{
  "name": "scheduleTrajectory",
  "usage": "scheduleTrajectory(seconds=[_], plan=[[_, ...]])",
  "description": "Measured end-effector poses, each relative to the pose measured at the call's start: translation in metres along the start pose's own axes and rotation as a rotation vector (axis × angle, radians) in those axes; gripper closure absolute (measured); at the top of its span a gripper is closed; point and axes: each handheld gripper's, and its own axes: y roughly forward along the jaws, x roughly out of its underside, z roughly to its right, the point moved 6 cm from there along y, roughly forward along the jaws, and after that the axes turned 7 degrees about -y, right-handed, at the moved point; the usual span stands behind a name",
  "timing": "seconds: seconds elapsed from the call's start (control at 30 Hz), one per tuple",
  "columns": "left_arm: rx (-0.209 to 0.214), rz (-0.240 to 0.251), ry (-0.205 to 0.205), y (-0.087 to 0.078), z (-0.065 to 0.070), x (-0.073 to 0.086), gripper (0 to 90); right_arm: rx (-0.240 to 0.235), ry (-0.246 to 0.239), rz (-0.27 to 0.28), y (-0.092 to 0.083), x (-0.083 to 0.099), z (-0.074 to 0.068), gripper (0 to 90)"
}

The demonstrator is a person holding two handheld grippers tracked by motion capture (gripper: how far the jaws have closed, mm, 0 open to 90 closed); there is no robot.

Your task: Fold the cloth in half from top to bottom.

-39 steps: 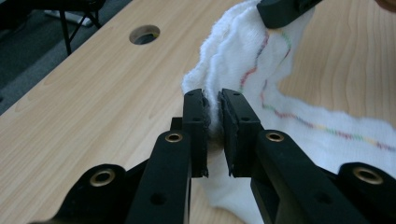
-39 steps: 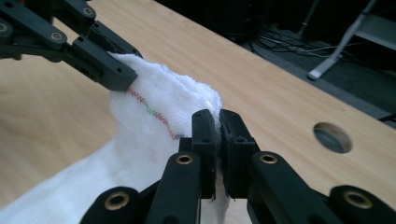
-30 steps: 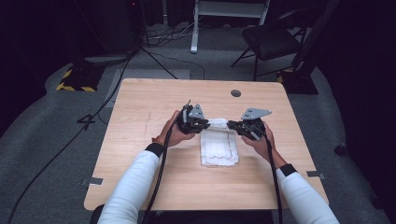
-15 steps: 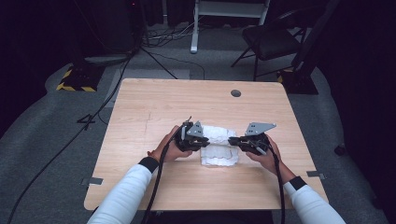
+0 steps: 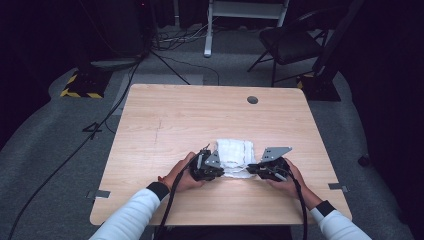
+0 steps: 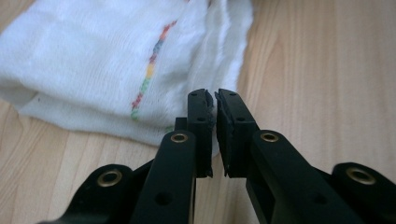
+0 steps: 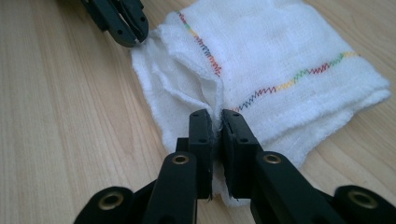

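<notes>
A white cloth point(image 5: 232, 154) with rainbow zigzag stitching lies folded on the wooden table point(image 5: 200, 115). My left gripper point(image 5: 221, 173) is at the cloth's near left corner and my right gripper point(image 5: 249, 170) at its near right corner, both low over the table. In the left gripper view the cloth point(image 6: 116, 70) spreads to the left, and the left gripper point(image 6: 213, 95) has just been closing, with a sliver of cloth edge between its jaws. In the right gripper view the right gripper point(image 7: 215, 115) pinches a bunched edge of the cloth point(image 7: 280, 70); its jaws have just eased slightly. The left gripper point(image 7: 133, 35) touches the far corner.
A round cable hole point(image 5: 252, 99) sits near the table's far right edge. Beyond the table stand a dark chair point(image 5: 292, 42), a white frame leg point(image 5: 207, 35) and a yellow-black striped base point(image 5: 80, 89), with cables across the grey floor. The table's front edge is close behind my hands.
Both grippers have come toward the person and down, carrying the cloth's far edge over to its near edge. The cloth now lies folded shorter.
</notes>
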Motion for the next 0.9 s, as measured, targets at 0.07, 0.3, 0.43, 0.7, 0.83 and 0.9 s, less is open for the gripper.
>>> scheduleTrajectory(seconds=[0.07,0.3,0.43,0.7,0.83,0.9], plan=[[0.001,0.010,-0.015,0.002,-0.002,0.000,84.4,0.006,0.001,-0.008,0.002,0.003,-0.002,82.8],[-0.012,0.005,-0.039,0.007,-0.008,-0.002,86.1,0.054,-0.007,-0.025,0.009,0.005,-0.002,83.7],[-0.028,-0.001,-0.051,0.008,-0.015,-0.004,86.1,0.083,0.007,-0.032,0.014,0.002,0.005,84.2],[-0.038,0.008,-0.092,0.011,-0.042,-0.008,86.4,0.101,0.018,-0.028,0.024,-0.005,0.024,84.5],[-0.043,0.010,-0.119,0.012,-0.053,-0.010,86.4,0.131,0.019,-0.031,0.032,-0.011,0.037,84.8],[-0.048,0.022,-0.129,0.013,-0.058,-0.009,86.4,0.142,0.023,-0.032,0.036,-0.013,0.042,84.9]])
